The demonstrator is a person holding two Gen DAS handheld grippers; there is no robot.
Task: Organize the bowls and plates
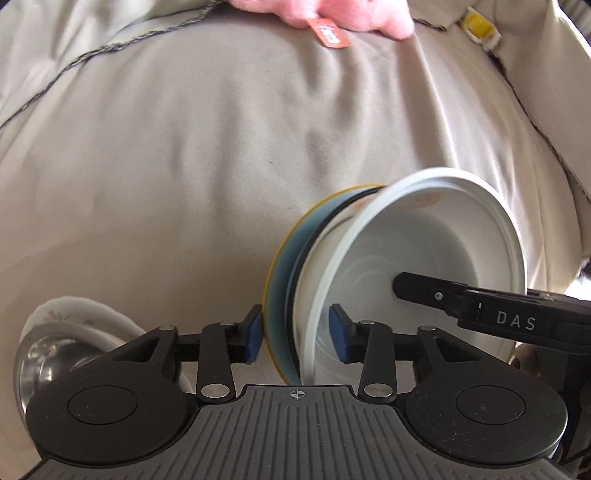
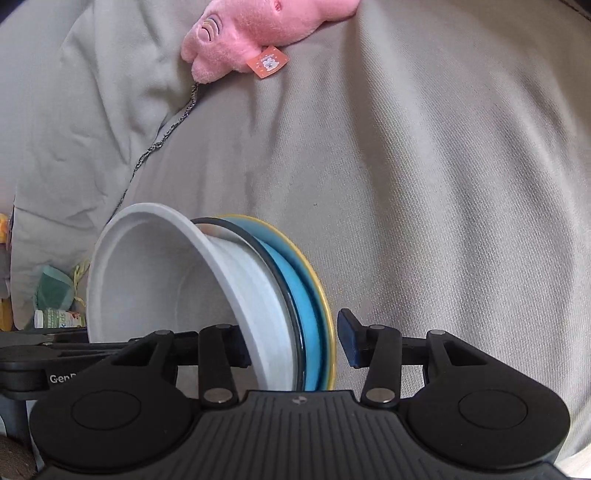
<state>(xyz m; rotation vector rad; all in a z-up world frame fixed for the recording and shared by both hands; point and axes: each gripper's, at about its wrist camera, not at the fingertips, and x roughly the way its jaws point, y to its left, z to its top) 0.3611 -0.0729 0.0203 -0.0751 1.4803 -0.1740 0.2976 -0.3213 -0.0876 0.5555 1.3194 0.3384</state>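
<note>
White bowl [image 1: 424,258] nested against a blue plate [image 1: 282,295] with a yellow rim and a dark-rimmed dish between them, the stack held on edge above the beige fabric [image 1: 184,166]. Left gripper [image 1: 298,338]: its blue pads span the stack's lower edge, the left pad touching the plate, the right pad inside the bowl, apparently clamping it. Right gripper [image 2: 295,343]: jaws straddle the same stack, left finger inside the bowl, right pad just clear of the yellow rim, so released. Left of the left gripper, a metal bowl [image 1: 40,362] lies against a floral dish [image 1: 74,314]. Ahead, a pink plush toy [image 2: 251,29]
</note>
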